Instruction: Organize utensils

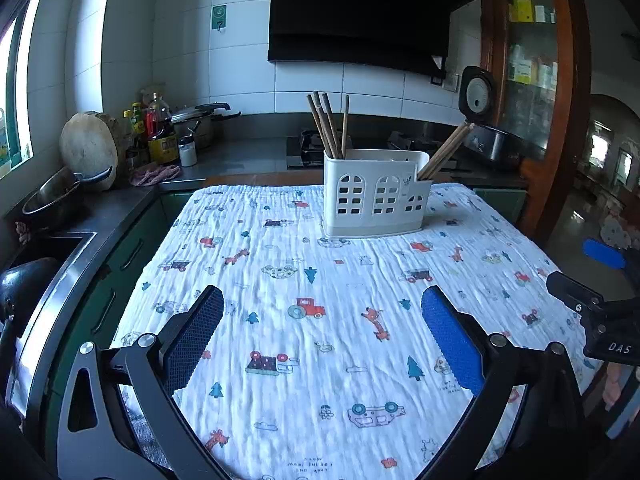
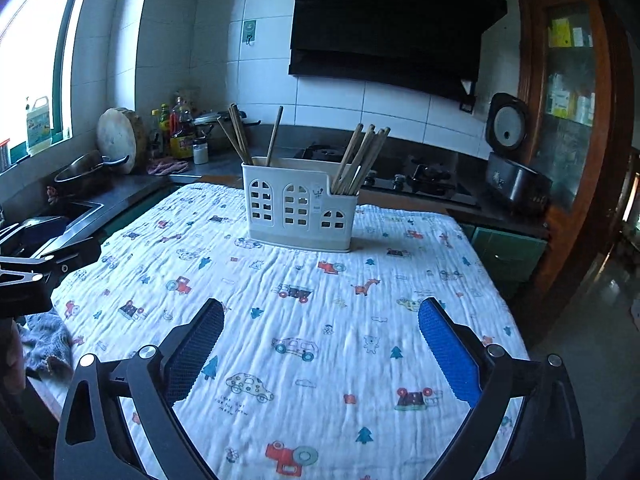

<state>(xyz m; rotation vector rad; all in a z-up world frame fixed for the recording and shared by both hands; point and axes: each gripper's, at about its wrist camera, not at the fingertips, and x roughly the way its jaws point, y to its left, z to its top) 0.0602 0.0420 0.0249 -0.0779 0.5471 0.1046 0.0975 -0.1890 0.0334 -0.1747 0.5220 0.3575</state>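
A white utensil holder (image 1: 376, 194) (image 2: 299, 210) with window cut-outs stands at the far end of the table. Several wooden chopsticks (image 1: 328, 124) (image 2: 240, 134) stick up from its left compartment. More chopsticks (image 1: 444, 152) (image 2: 362, 158) lean out of its right one. My left gripper (image 1: 322, 334) hovers open over the printed cloth (image 1: 320, 352) (image 2: 320, 320), well short of the holder, with nothing between its blue pads. My right gripper (image 2: 320, 344) is likewise open and empty; part of it shows at the right edge of the left wrist view (image 1: 592, 312).
A counter with a sink (image 1: 44, 256), a pan (image 2: 86, 172), a round board (image 1: 90, 148) and bottles (image 1: 160, 132) runs along the left. A stove (image 2: 416, 180) and a rice cooker (image 2: 516, 168) sit behind the table. A wooden cabinet (image 1: 536, 80) stands at the right.
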